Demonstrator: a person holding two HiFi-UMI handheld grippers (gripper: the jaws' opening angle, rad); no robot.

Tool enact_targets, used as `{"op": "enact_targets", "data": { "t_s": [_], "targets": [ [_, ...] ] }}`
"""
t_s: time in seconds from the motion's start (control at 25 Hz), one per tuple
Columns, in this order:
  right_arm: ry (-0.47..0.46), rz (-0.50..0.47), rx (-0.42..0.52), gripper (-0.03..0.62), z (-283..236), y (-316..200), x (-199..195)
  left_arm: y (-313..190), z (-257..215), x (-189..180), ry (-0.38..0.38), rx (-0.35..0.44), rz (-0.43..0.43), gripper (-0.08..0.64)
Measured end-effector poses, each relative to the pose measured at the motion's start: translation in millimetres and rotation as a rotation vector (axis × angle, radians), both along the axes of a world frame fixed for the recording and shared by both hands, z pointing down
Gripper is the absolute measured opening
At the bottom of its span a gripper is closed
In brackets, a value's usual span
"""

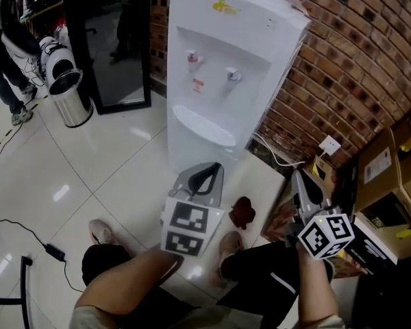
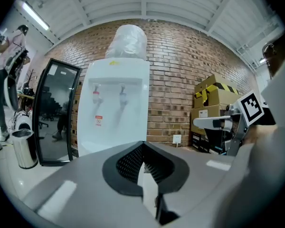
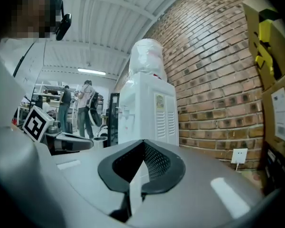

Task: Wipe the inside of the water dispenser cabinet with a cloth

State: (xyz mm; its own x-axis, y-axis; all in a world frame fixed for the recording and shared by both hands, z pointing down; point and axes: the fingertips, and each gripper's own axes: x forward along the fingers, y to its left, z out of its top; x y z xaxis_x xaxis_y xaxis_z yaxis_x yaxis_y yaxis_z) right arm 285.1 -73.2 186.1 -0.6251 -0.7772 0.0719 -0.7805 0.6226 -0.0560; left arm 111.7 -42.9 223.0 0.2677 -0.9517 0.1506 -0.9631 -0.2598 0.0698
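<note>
The tall white plastic water dispenser point(image 1: 226, 67) stands ahead of both claws, beyond their tips. The grey left gripper point(image 1: 211, 170) is clenched, its pads meeting with nothing between them. The grey right gripper point(image 1: 299, 180) beside it is likewise clenched and empty. A small crumpled dark red cloth point(image 1: 242, 213) lies on the floor between the two, touching neither.

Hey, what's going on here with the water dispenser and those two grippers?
A person faces the white water dispenser by the brick wall, with a gripper in each hand. The left gripper and the right gripper both point toward it, jaws shut with nothing between them. A dark red cloth lies on the floor by the person's foot, so no wiping is under way.
</note>
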Motion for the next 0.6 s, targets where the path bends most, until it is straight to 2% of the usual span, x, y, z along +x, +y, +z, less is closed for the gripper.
{"op": "enact_targets", "data": {
  "t_s": [0.2,0.6],
  "targets": [
    [0.028,-0.019,-0.024,0.012,2,0,4,-6,10,14,0.028,-0.031,0.016,0.0],
    [0.099,-0.024,-0.071,0.011,14,-1,9,-7,5,33,0.019,0.002,0.036,0.0]
  ]
}}
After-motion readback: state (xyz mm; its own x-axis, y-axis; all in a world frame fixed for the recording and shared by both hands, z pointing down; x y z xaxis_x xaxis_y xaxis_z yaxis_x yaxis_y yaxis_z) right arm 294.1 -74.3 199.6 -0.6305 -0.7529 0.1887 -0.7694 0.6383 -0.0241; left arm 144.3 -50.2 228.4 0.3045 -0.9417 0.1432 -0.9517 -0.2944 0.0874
